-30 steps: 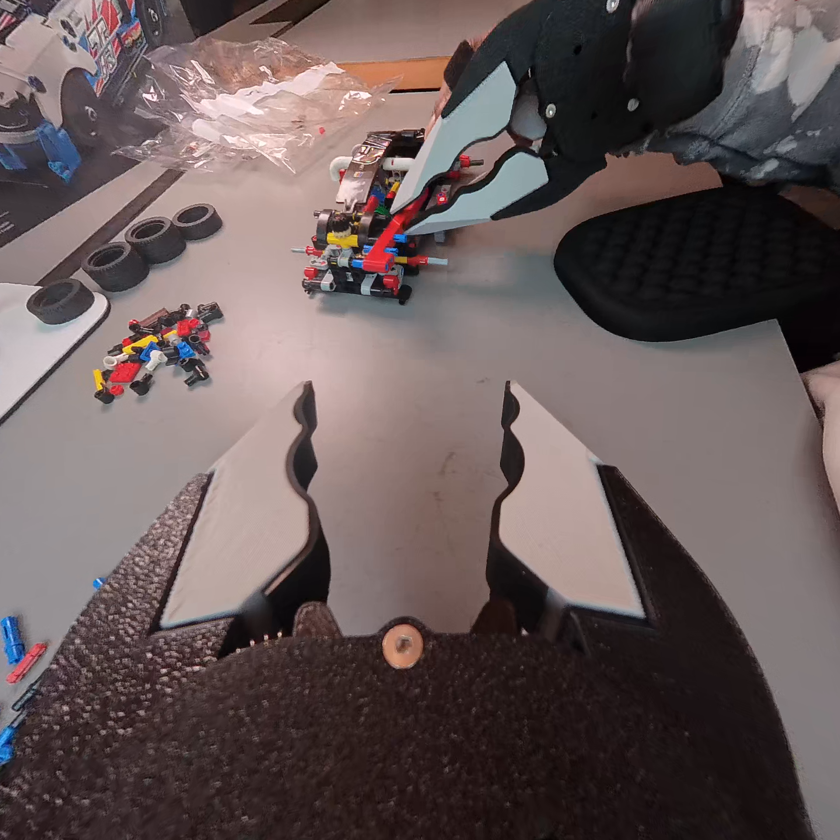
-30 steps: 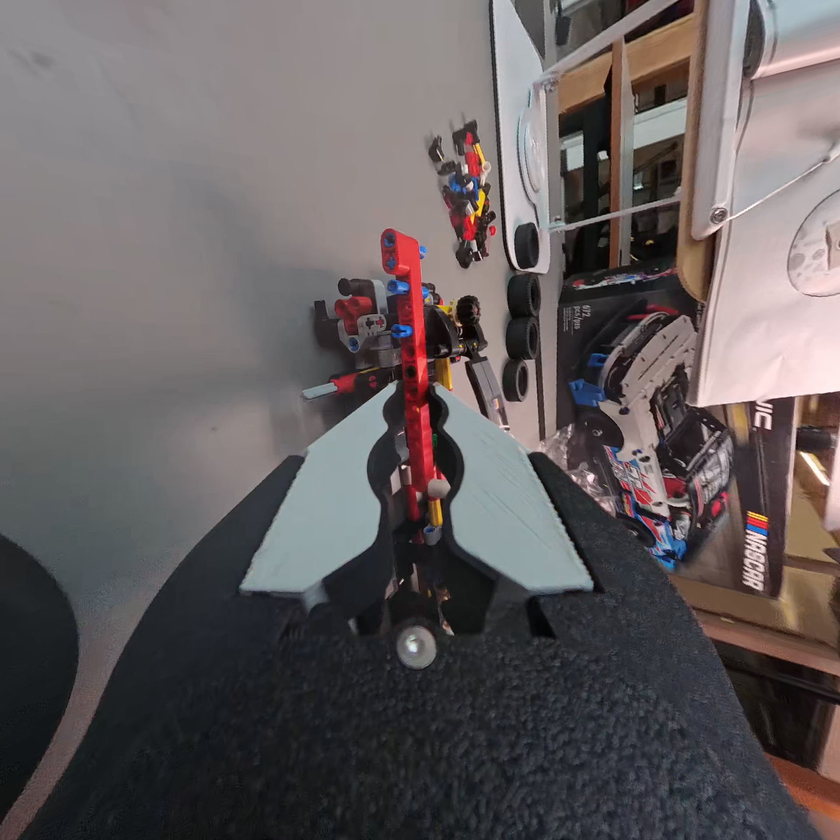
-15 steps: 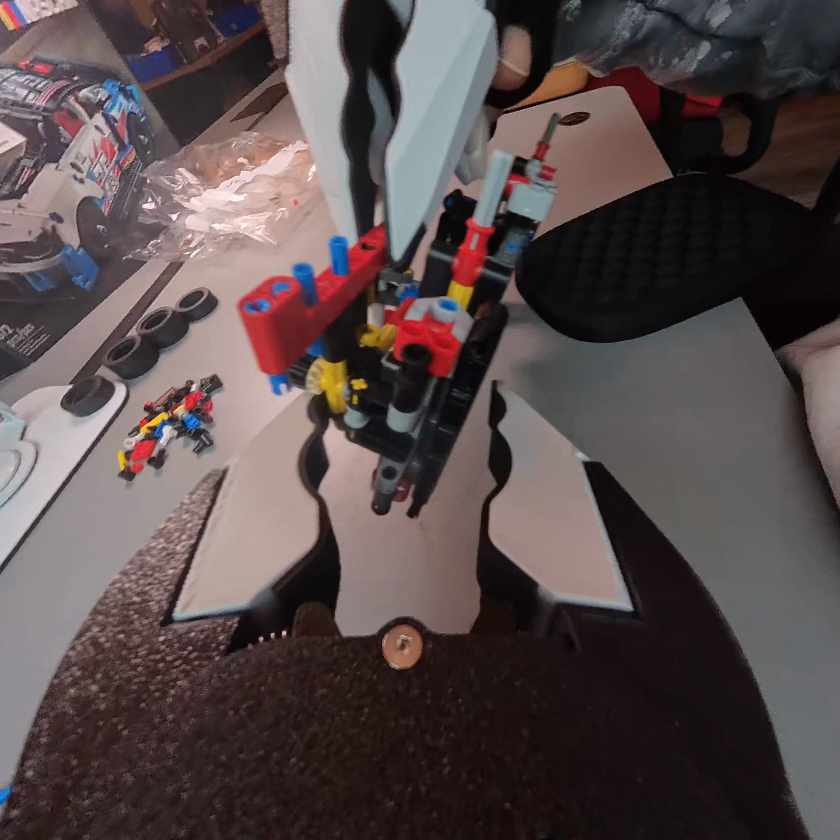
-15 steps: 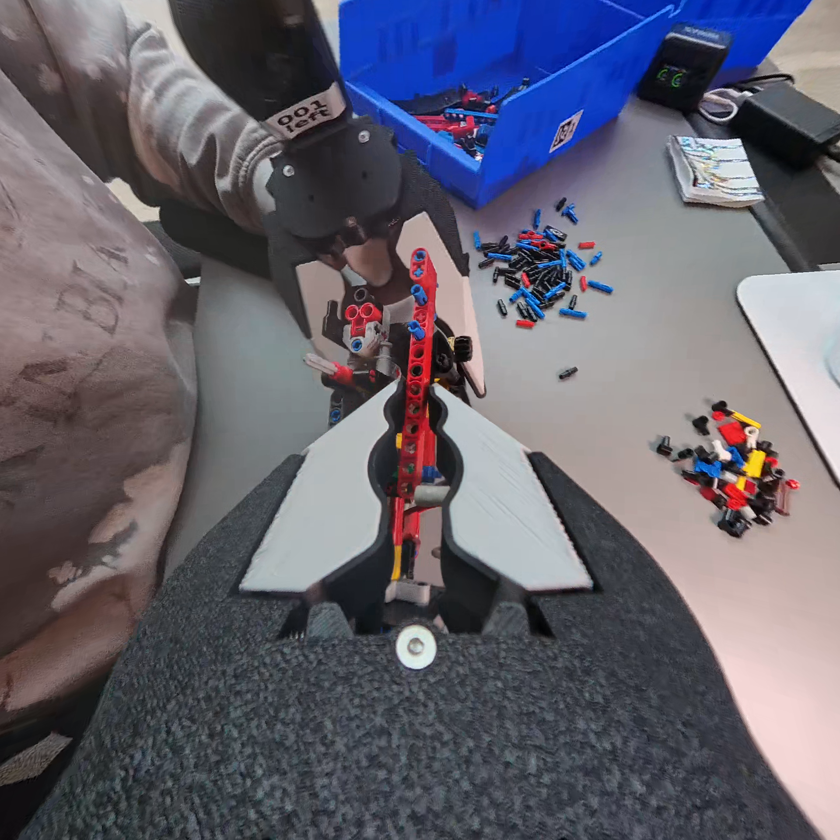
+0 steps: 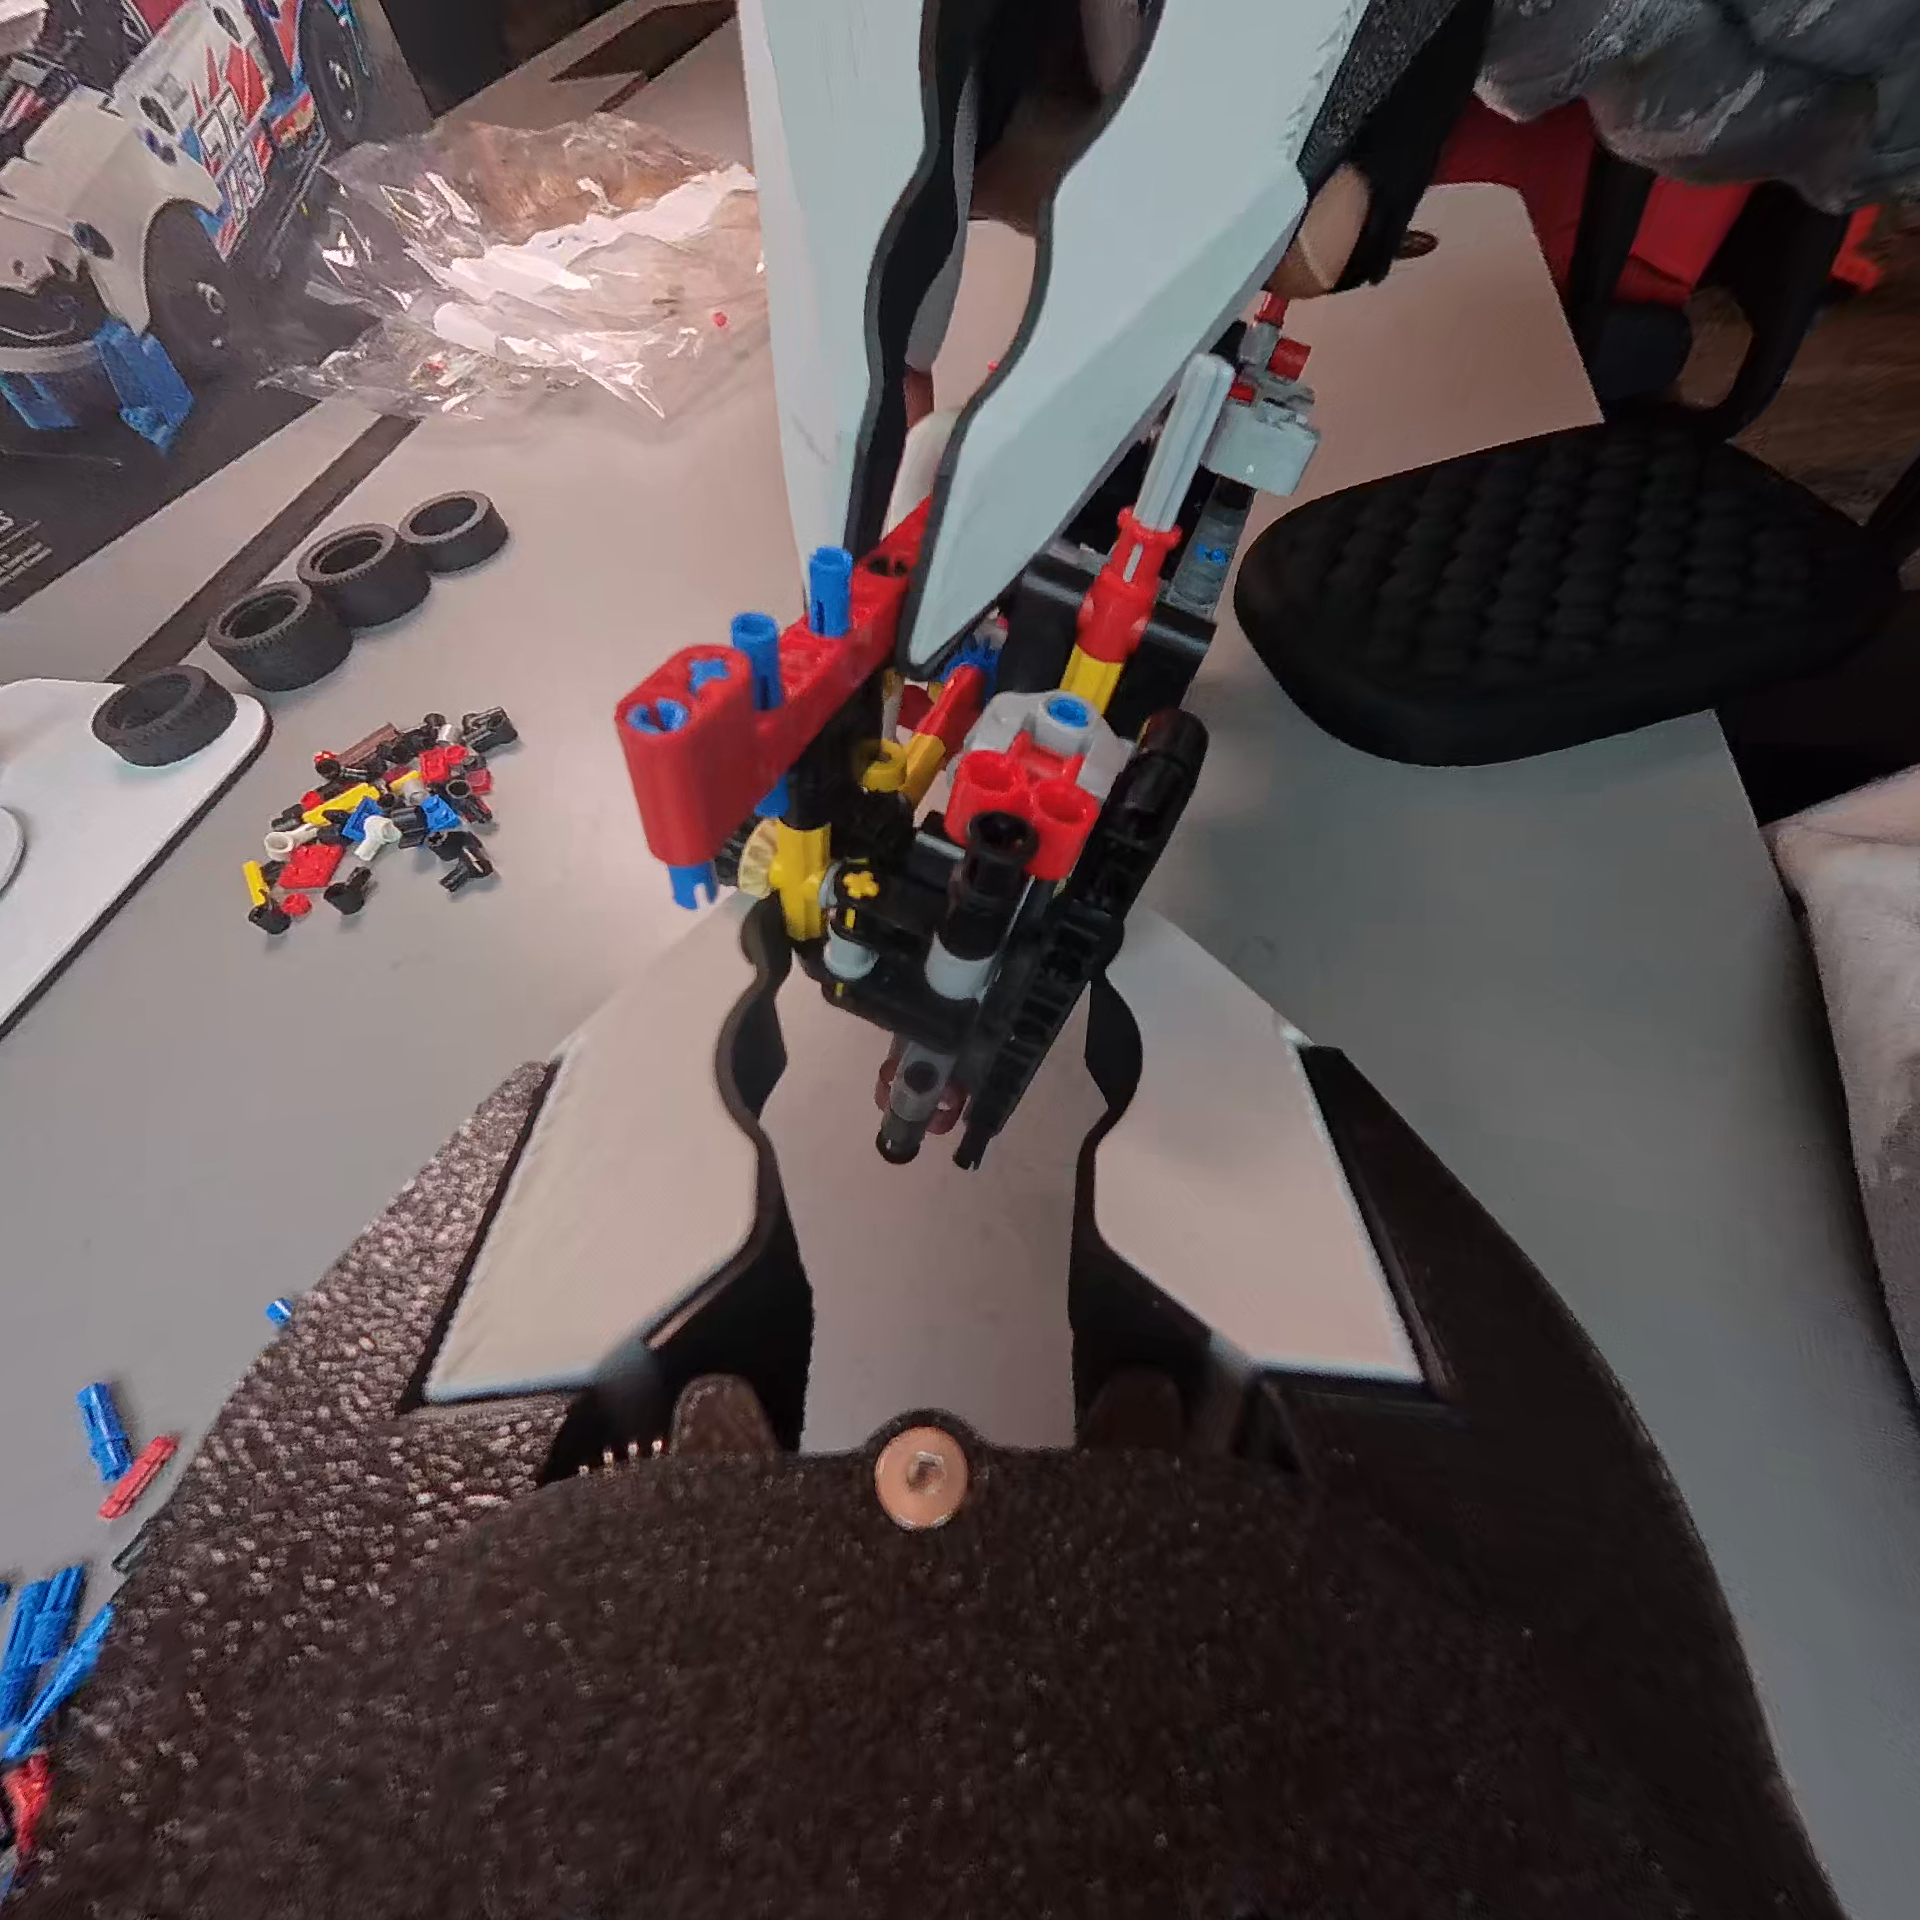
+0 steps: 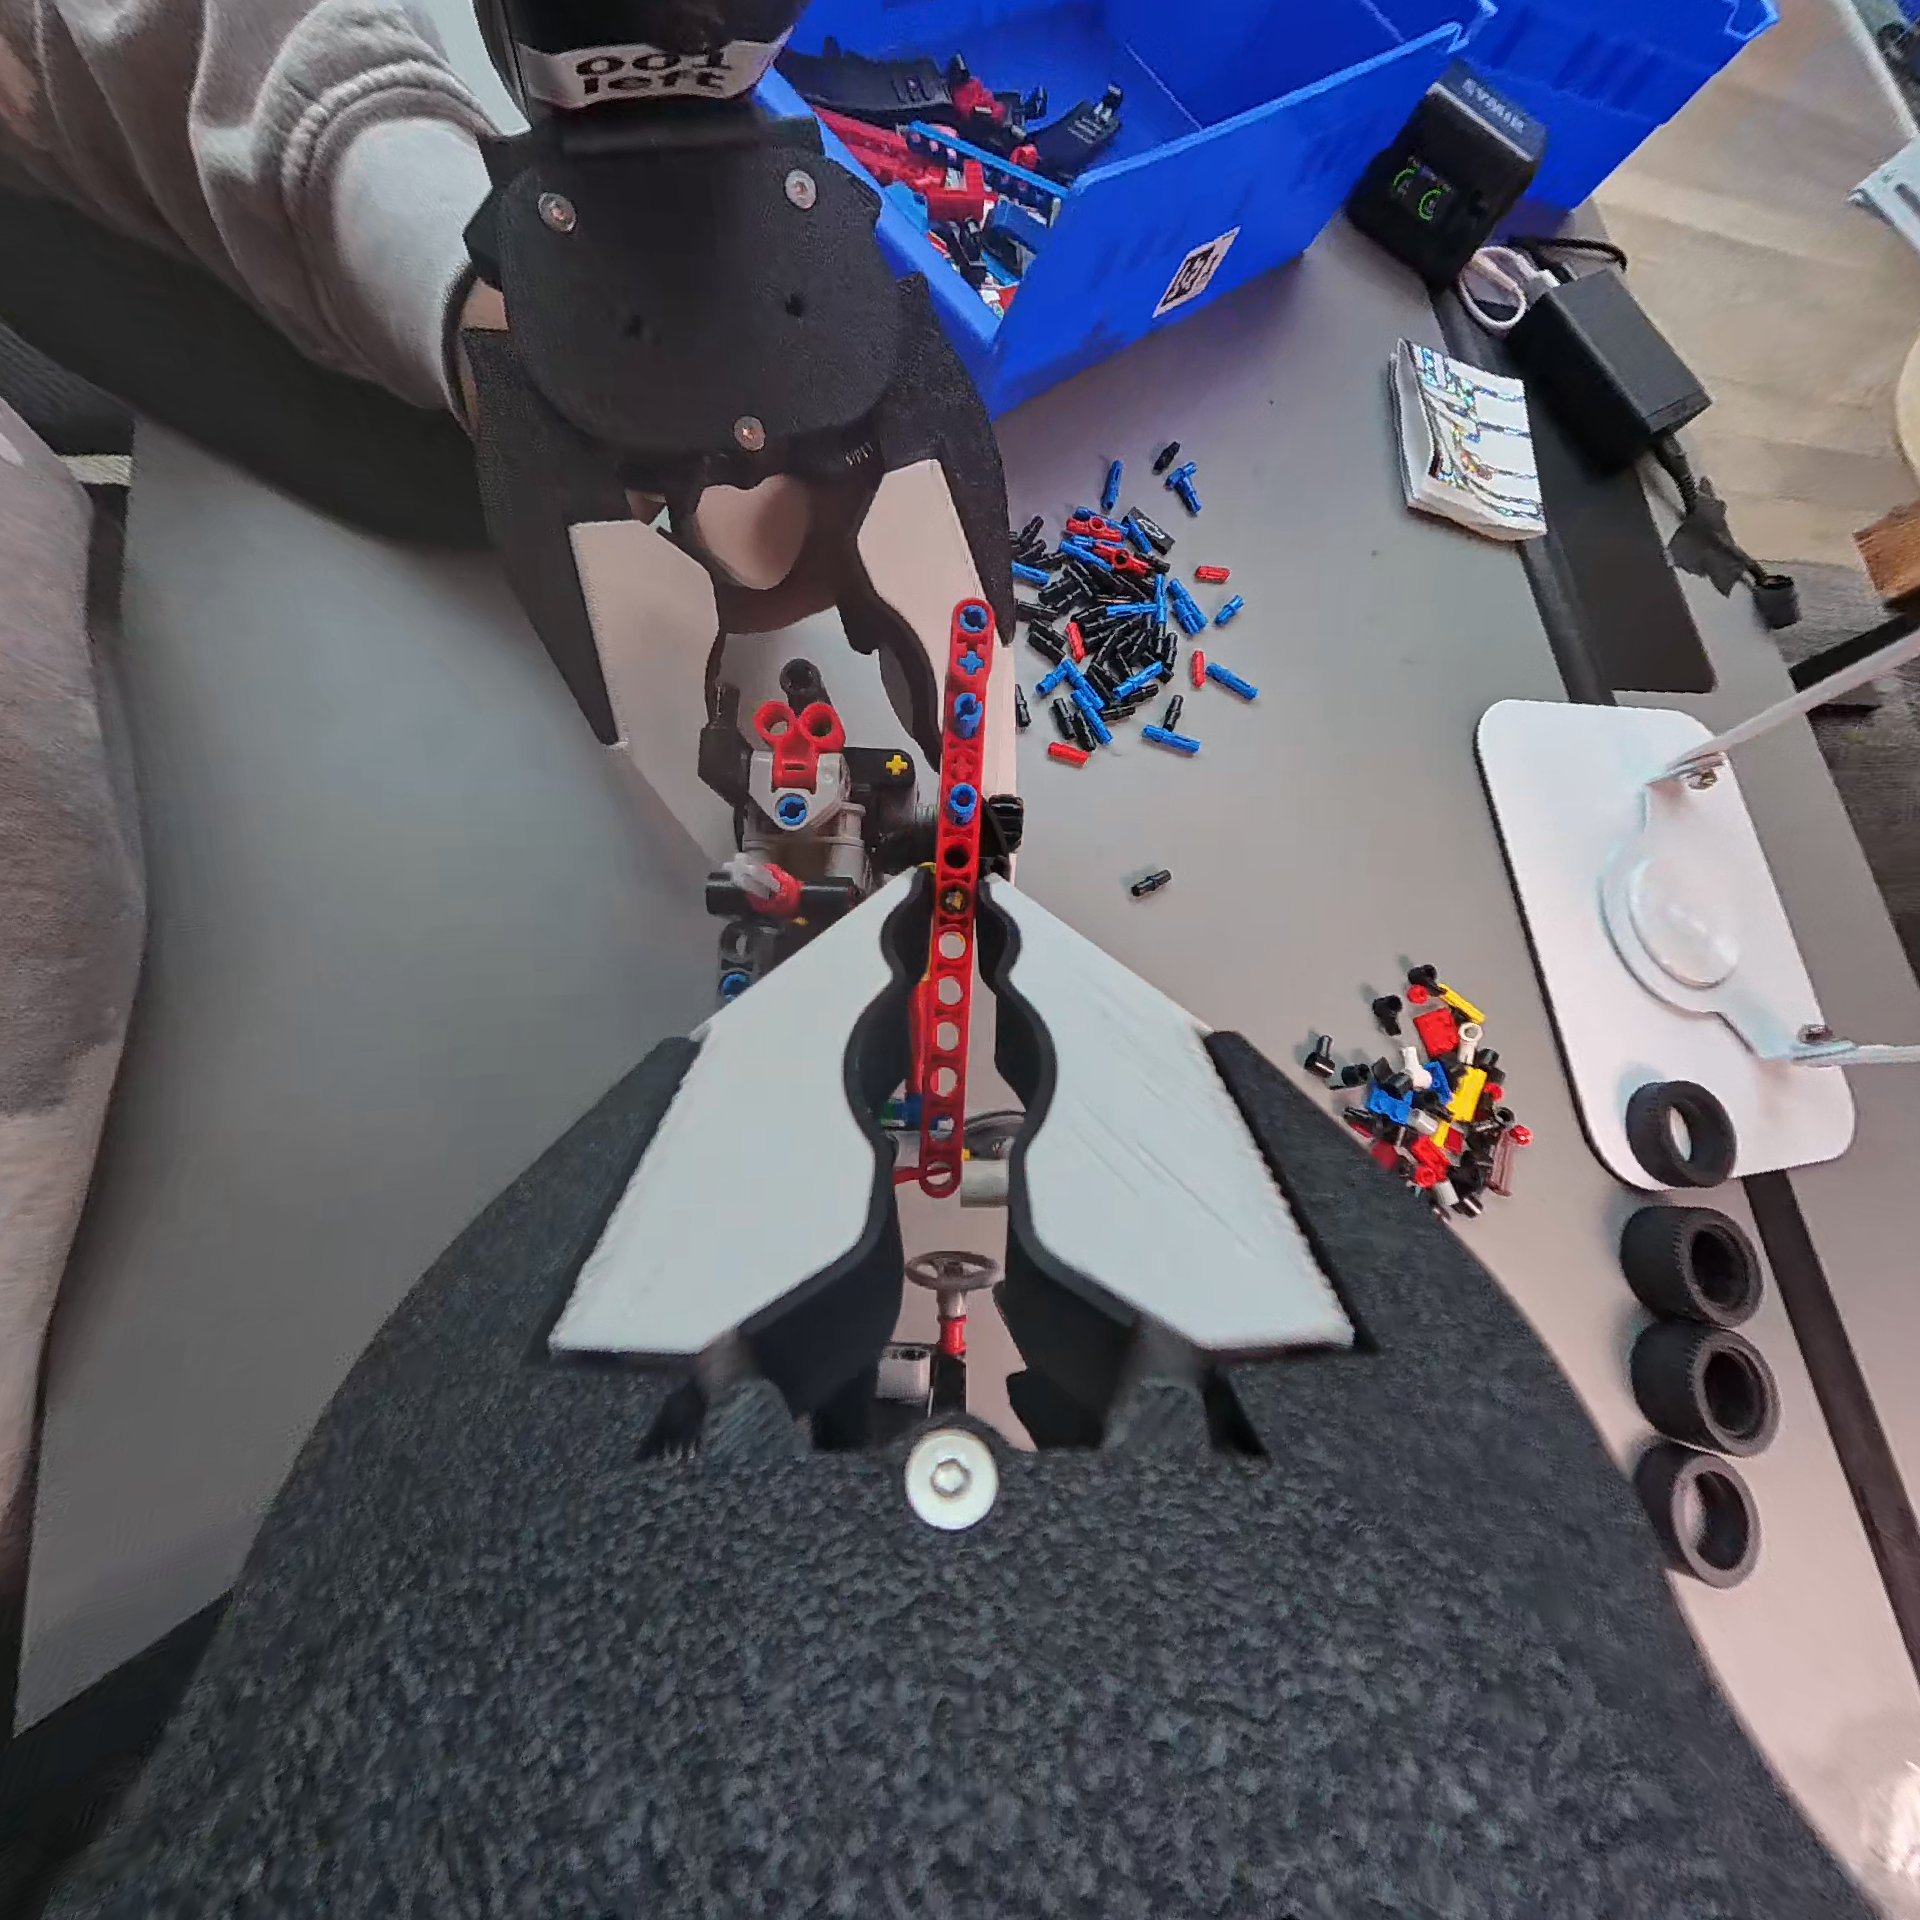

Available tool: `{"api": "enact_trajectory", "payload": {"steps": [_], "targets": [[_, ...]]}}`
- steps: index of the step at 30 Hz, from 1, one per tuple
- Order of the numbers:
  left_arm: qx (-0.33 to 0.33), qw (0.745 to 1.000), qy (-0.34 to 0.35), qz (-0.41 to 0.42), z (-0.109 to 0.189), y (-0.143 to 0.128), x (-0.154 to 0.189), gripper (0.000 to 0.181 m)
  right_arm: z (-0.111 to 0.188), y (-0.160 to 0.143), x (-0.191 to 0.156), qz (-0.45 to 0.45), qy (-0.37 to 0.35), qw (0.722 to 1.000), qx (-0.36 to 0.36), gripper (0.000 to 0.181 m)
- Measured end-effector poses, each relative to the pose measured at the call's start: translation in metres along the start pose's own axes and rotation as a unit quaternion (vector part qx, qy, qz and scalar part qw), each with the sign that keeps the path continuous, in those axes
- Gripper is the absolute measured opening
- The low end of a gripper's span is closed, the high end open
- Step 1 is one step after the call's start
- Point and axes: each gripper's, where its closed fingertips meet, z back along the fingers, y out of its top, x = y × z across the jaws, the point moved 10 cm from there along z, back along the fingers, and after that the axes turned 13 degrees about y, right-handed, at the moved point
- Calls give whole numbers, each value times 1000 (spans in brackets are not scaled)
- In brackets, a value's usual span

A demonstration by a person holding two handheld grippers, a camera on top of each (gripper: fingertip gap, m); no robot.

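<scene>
- The right gripper [image 6: 951,894] is clamped on the long red perforated beam [image 6: 954,831] of a partly built brick vehicle chassis [image 6: 821,821]; its fingers pinch the beam at mid-length, so that one end projects past the fingertips and the other lies back between the fingers.
- The chassis is held clear of the grey desk [image 6: 364,831]. A small black steering wheel [image 6: 948,1270] on the model shows in the gap near the gripper's base.
- The left gripper [image 5: 920,961] faces the right one, with its fingers spread wide and gripping nothing. In the left wrist view, the lower black end of the chassis [image 5: 935,883] hangs between its fingertips; contact with either finger cannot be confirmed.
- In the left wrist view, the beam's free end [image 5: 717,748], fitted with blue pins, projects to the left of the right gripper's [image 5: 914,582] tips.
- A pile of black and blue pins [image 6: 1122,634] lies on the desk just beside the left gripper [image 6: 810,686], in front of a blue bin [image 6: 1143,187].
- A smaller pile of mixed coloured pieces [image 6: 1423,1091] lies near the white pad [image 6: 1558,831].
- Three black tyres [image 6: 1699,1382] sit in a row along the desk edge; a fourth tyre [image 6: 1678,1132] rests on the pad's corner.
</scene>
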Motion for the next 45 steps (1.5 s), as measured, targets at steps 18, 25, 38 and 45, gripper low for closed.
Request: {"api": "enact_trajectory", "payload": {"steps": [18, 25, 38, 45], "targets": [[93, 958, -216, 166, 34, -2, -37, 35, 7, -16, 11, -26, 136, 986, 88, 7], [97, 974, -159, 128, 39, 0, -41, 31, 17, -23, -1, 56, 112, 982, 143, 7], [138, 974, -142, 107, 38, 11, -21, 25, 12, -19, -20, 107, 58, 982, 145, 7], [140, 973, -157, 99, 39, 11, -18, 27, 12, -19, -25, 116, 54, 981, 143, 7]]}}
